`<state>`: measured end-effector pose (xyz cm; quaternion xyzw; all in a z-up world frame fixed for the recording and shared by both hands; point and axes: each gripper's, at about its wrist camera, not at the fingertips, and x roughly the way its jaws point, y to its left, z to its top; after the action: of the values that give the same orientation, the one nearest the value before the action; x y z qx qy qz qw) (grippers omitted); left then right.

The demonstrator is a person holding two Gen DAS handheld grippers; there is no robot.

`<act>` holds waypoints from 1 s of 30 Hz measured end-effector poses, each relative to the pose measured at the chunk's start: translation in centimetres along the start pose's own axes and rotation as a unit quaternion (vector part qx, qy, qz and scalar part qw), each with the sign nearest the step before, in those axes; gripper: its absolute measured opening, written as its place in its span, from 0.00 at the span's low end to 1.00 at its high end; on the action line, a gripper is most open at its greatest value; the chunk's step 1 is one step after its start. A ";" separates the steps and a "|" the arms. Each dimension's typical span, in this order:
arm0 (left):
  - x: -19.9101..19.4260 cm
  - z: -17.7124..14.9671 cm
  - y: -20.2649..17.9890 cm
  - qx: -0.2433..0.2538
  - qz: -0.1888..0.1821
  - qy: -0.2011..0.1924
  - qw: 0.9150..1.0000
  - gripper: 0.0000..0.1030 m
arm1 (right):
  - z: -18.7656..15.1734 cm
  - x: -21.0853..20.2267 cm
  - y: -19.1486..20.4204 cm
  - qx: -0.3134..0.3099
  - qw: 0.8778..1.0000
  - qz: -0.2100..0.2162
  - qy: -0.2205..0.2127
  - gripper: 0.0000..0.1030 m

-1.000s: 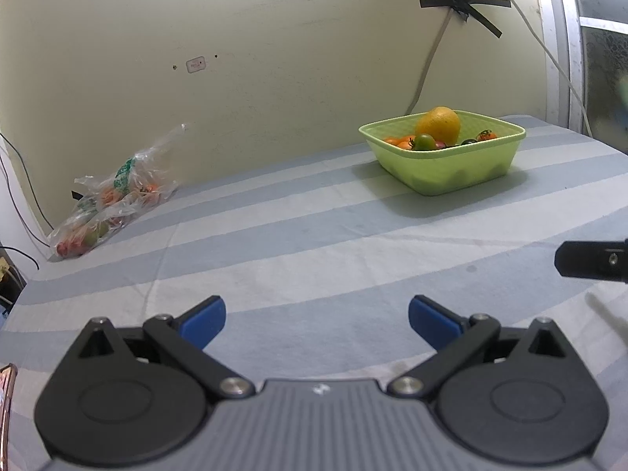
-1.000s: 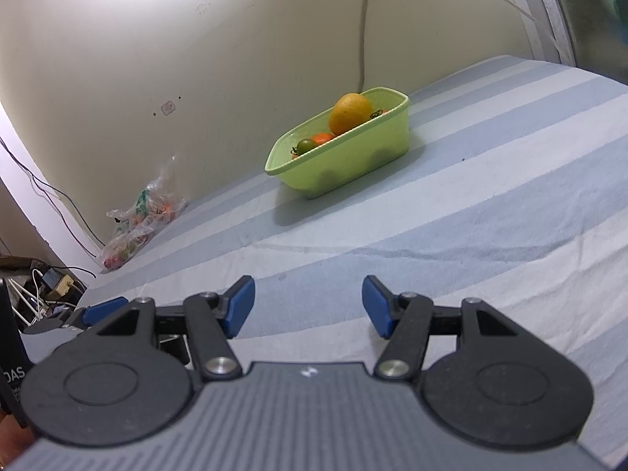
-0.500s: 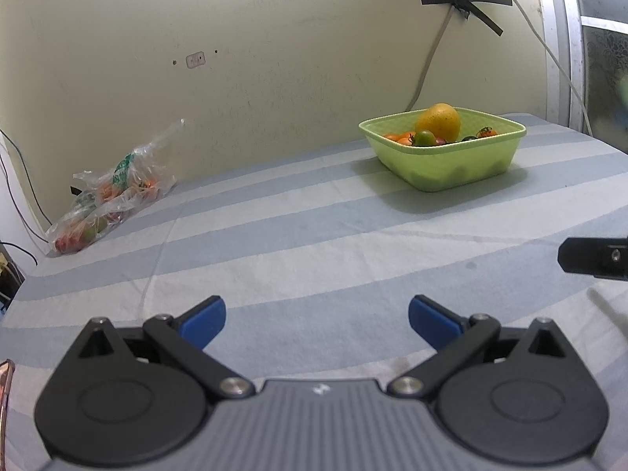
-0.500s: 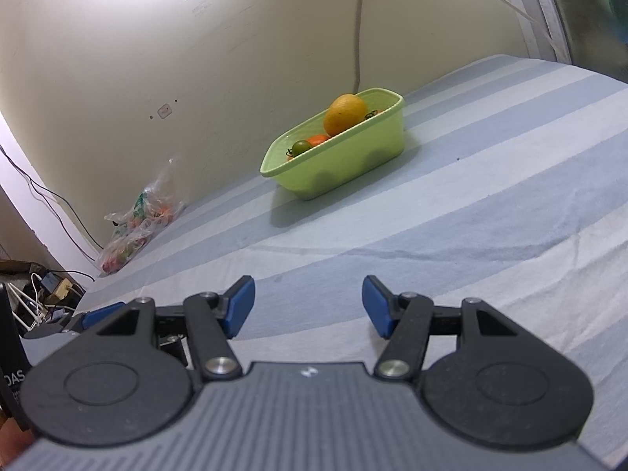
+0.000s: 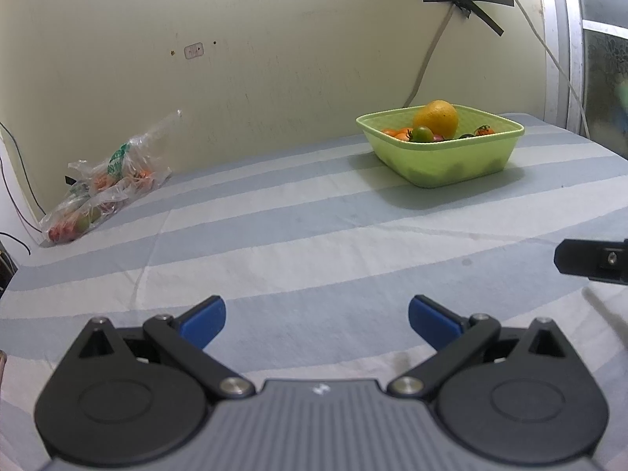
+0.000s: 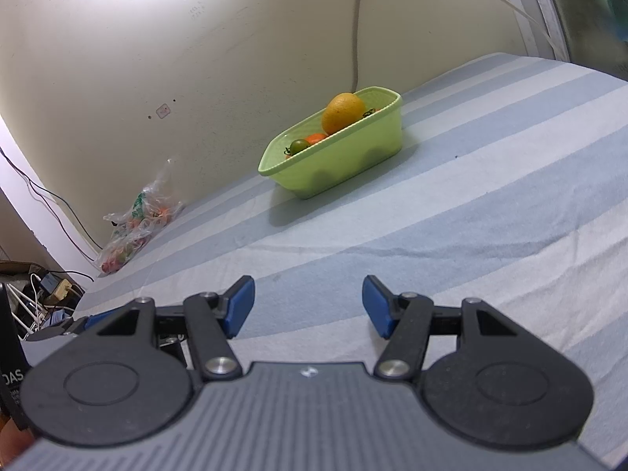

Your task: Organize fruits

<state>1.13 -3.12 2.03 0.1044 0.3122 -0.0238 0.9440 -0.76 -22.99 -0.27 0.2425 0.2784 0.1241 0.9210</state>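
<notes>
A light green basket stands at the far side of the striped cloth, near the wall. It holds a large orange and several small tomatoes. It also shows in the right wrist view with the orange on top. A clear plastic bag of small fruits lies far left by the wall, and shows in the right wrist view. My left gripper is open and empty, low over the cloth. My right gripper is open and empty, well short of the basket.
The table is covered by a blue and white striped cloth. A cable hangs down the wall behind the basket. Wires and boxes lie off the table's left edge. Part of my right gripper's body shows at the right edge.
Both grippers have drawn back and lowered a little, so the basket and the bag look farther away. Both stay open and empty.
</notes>
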 end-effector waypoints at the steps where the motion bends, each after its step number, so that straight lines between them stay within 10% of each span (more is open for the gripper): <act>1: 0.0 0.0 0.0 0.000 0.000 0.001 1.000 1.00 | 0.0 0.0 0.0 0.000 1.000 0.000 0.000 0.61; 30: 0.6 -0.1 0.6 -0.020 -0.016 0.023 0.999 1.00 | -0.2 0.3 -0.1 0.008 1.000 -0.008 -0.001 0.61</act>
<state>1.62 -2.50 1.73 0.0810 0.3355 -0.0302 0.9381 -0.68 -22.85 -0.60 0.2474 0.2803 0.1142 0.9204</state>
